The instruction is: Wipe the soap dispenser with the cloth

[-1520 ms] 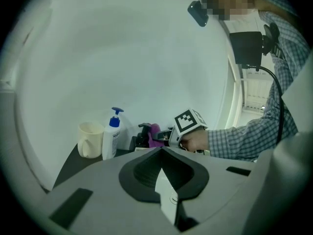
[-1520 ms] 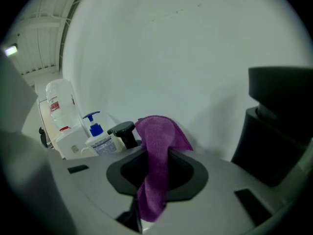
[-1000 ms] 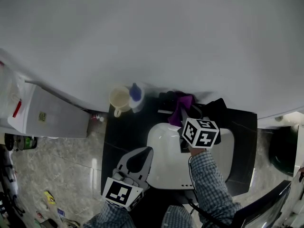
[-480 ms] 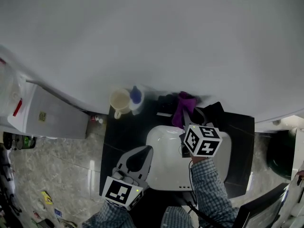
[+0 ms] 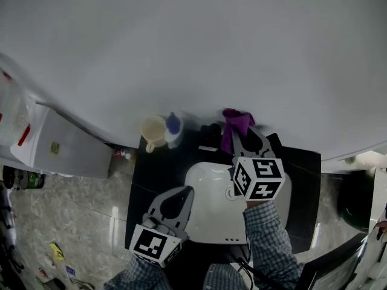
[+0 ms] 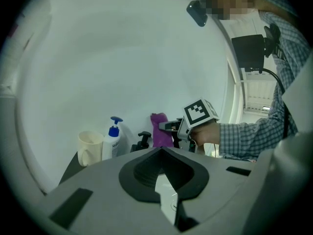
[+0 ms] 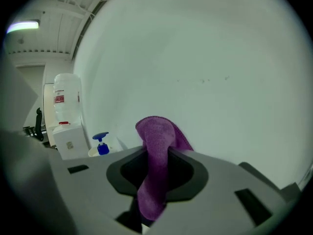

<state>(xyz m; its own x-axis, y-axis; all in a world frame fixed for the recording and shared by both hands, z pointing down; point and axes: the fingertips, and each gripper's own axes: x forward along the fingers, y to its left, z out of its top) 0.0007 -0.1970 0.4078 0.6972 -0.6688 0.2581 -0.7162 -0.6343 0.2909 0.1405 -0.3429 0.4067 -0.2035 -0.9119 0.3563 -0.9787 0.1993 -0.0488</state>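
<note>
A white soap dispenser (image 5: pixel 173 127) with a blue pump stands by the wall at the back left of the dark counter, beside a cream mug (image 5: pixel 153 130). Both also show in the left gripper view, soap dispenser (image 6: pixel 112 139) and mug (image 6: pixel 89 148). My right gripper (image 5: pixel 239 130) is shut on a purple cloth (image 5: pixel 234 124), lifted near the wall right of the dispenser; the cloth (image 7: pixel 156 168) hangs between its jaws, with the dispenser (image 7: pixel 102 145) far off at left. My left gripper (image 5: pixel 179 196) is shut and empty over the front left rim of the white basin (image 5: pixel 208 216).
A black tap (image 5: pixel 211 130) sits behind the basin. The dark counter (image 5: pixel 151 171) ends at left above a marble floor. A white water cooler (image 5: pixel 57 144) stands at far left. A dark bin (image 5: pixel 357 192) is at right.
My right gripper has lifted the purple cloth up and back toward the wall, away from the basin. The left gripper has stayed put.
</note>
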